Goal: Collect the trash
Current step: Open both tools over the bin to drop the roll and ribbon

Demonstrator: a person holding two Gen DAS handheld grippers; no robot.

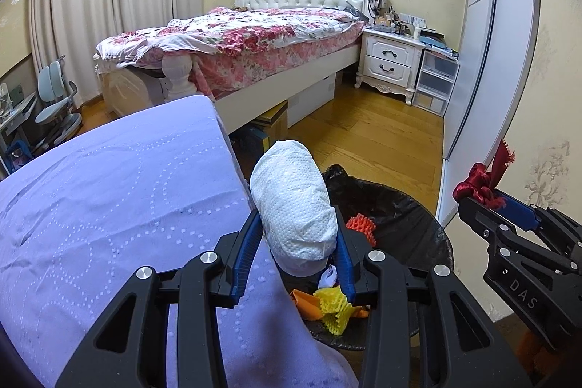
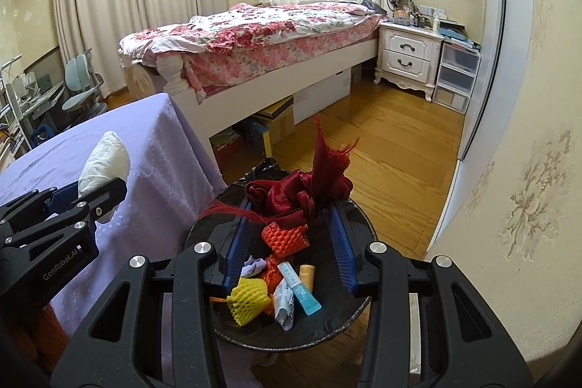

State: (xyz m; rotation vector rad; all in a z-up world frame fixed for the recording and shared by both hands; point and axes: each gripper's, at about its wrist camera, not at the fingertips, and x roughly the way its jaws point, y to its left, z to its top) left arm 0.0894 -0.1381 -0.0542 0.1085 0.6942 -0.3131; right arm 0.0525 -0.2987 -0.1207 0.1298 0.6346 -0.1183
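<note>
Hovering over the bin [image 2: 349, 326]: left gripper [image 1: 299, 239] clamps a white wad [image 1: 294, 202]; right gripper [image 2: 294, 224] clamps red ribbon [image 2: 309, 188].

The left gripper [image 1: 298, 235] was clamped on a white wad of tissue paper [image 1: 294, 206], blue pads pressing both its sides. It hung at the edge of a lilac tablecloth [image 1: 109, 206], over the rim of a bin lined with a black bag [image 1: 400, 206]. Orange foam netting [image 1: 360, 224] and yellow foam netting [image 1: 336, 310] lay inside the bin. At three o'clock the right gripper [image 1: 480, 195] was closed on a dark red ribbon [image 1: 482, 182].
</note>
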